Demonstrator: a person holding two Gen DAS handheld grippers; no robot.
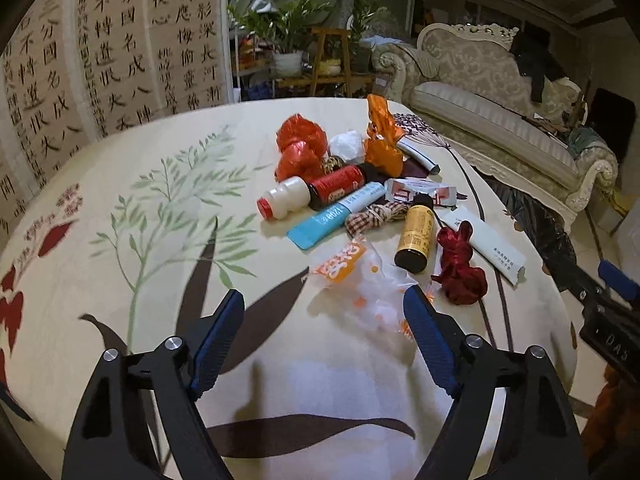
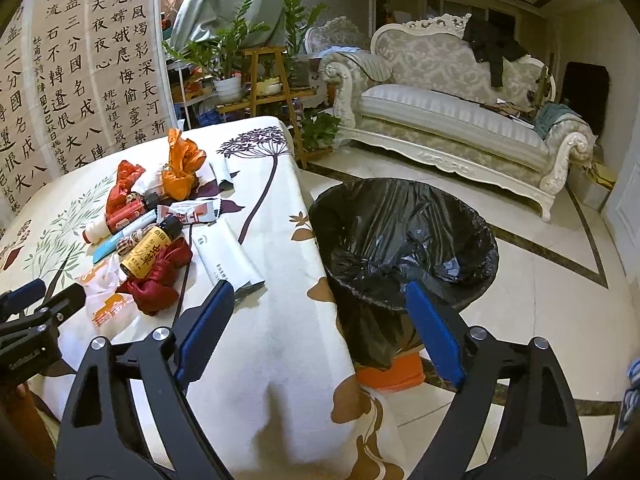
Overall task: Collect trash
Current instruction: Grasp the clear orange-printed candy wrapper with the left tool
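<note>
you are holding the left hand-held gripper (image 1: 324,312) spread and empty over the surface (image 1: 160,240), framing the clear orange-printed wrapper (image 1: 360,280); the right hand-held gripper (image 2: 320,304), also spread, is hovering between trash pile (image 2: 148,232) and bin (image 2: 404,240), likely ready for carrying.

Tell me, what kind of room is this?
Most likely a home living room. An ornate sofa stands by the far wall, potted plants crowd a wooden stand, and calligraphy sheets hang behind a cloth-covered table strewn with trash.
</note>
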